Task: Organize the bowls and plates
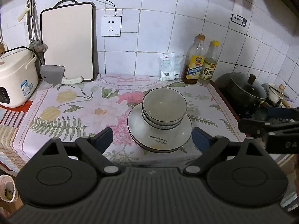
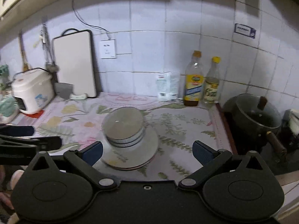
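A stack of white bowls [image 1: 164, 106] with dark rims sits on a stack of white plates [image 1: 158, 136] on the floral cloth [image 1: 74, 108]. My left gripper [image 1: 152, 138] is open, its blue-padded fingers wide on either side of the plates in the picture and not touching them. In the right wrist view, which is blurred, the same bowls [image 2: 123, 125] and plates [image 2: 134, 155] lie ahead of my right gripper [image 2: 147, 150], which is open with nothing held. Each gripper shows at the edge of the other's view.
A rice cooker [image 1: 15, 78], a cutting board [image 1: 67, 43] and a cleaver [image 1: 54, 74] stand at the back left. Two bottles [image 1: 194, 63] and a white bag [image 1: 170, 67] line the tiled wall. A lidded dark pot [image 1: 244, 89] sits on the stove at right.
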The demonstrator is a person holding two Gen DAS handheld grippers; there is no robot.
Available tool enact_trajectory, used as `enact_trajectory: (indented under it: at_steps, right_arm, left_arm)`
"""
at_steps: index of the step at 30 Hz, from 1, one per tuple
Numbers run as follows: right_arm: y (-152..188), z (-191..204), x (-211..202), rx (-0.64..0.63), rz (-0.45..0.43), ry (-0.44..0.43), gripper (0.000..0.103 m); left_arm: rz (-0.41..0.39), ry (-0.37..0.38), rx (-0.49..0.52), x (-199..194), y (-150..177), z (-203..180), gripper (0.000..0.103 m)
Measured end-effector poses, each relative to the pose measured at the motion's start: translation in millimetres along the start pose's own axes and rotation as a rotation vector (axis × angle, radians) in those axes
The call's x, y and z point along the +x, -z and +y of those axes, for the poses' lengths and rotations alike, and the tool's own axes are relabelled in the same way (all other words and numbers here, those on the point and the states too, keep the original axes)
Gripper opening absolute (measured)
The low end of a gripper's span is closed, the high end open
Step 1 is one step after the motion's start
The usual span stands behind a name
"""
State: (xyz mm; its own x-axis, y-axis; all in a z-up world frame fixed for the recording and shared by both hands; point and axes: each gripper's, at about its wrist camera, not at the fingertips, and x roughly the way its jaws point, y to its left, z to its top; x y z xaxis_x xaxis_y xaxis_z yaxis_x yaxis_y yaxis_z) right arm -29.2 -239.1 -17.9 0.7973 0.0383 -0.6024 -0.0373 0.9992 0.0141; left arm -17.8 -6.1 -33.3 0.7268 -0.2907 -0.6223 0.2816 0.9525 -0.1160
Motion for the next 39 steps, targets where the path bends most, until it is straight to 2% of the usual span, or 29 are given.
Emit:
enact_trajectory:
  at_steps: [2, 7, 10, 13, 18, 32, 39]
  right_arm:
    - [-1, 0, -3, -0.003, 0.019, -0.024, 0.103]
    - [-2, -4, -10, 0.035, 0.029, 0.016, 0.103]
    - [0, -10, -11, 0.099, 0.052, 0.040, 0.103]
    - [2, -19, -6, 0.172, 0.110, 0.049, 0.103]
    - [5, -11, -6, 0.102, 0.111, 0.111, 0.103]
    - [-1, 0, -30, 0.063, 0.089, 0.107, 0.103]
    - [8, 6, -28, 0.042, 0.080, 0.092, 0.103]
  left_arm:
    - [0.003, 0.012, -0.005, -3, 1, 0, 0.092]
    - [0.003, 0.012, -0.013, -6, 2, -1, 0.092]
    - [0.008, -0.012, -0.006, -7, 3, -3, 0.095]
    - [0.021, -0.066, 0.006, -6, 3, -7, 0.095]
    - [0.054, -0.115, 0.044, -5, 2, -13, 0.095]
    - [0.135, -0.129, 0.027, -12, 5, -15, 0.095]
    - [0.131, -0.153, 0.037, -14, 5, -14, 0.095]
